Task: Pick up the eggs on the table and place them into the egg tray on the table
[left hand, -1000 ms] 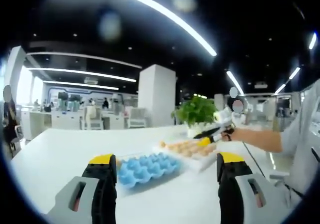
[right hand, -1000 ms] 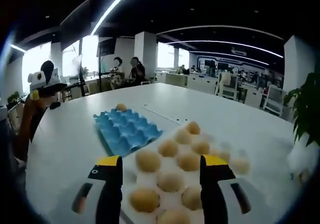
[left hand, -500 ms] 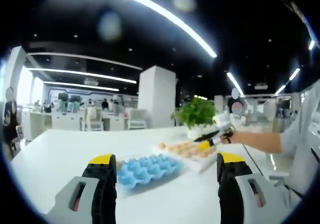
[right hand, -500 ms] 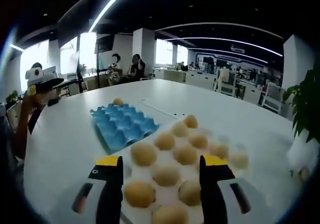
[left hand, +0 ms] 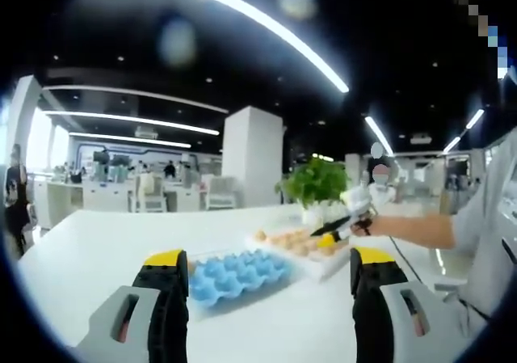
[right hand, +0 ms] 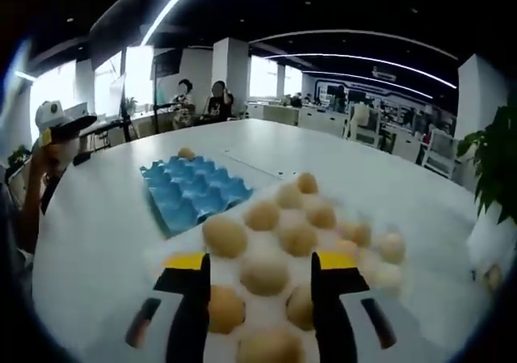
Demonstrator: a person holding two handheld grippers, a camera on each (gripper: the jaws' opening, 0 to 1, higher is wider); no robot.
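A blue egg tray [left hand: 238, 272] lies on the white table, and a white tray [left hand: 321, 266] of several tan eggs [left hand: 300, 242] sits right beside it. My left gripper [left hand: 266, 276] hovers open short of the blue tray with nothing between its jaws. My right gripper [right hand: 260, 280] is low over the tan eggs [right hand: 299, 238], open, with one egg [right hand: 262, 276] between its jaws and a gap on each side. The blue egg tray [right hand: 194, 193] has one egg [right hand: 187, 153] at its far corner. In the left gripper view the right gripper [left hand: 339, 224] is over the eggs.
A potted plant [left hand: 315, 183] stands just beyond the white tray, and its leaves [right hand: 493, 169] are at the right edge. The left gripper [right hand: 60, 128], held by a hand, is at the far left. Desks, chairs and people fill the office behind the table.
My right gripper has dropped closer to the eggs and its jaws have narrowed around one egg. The left gripper has stayed where it was.
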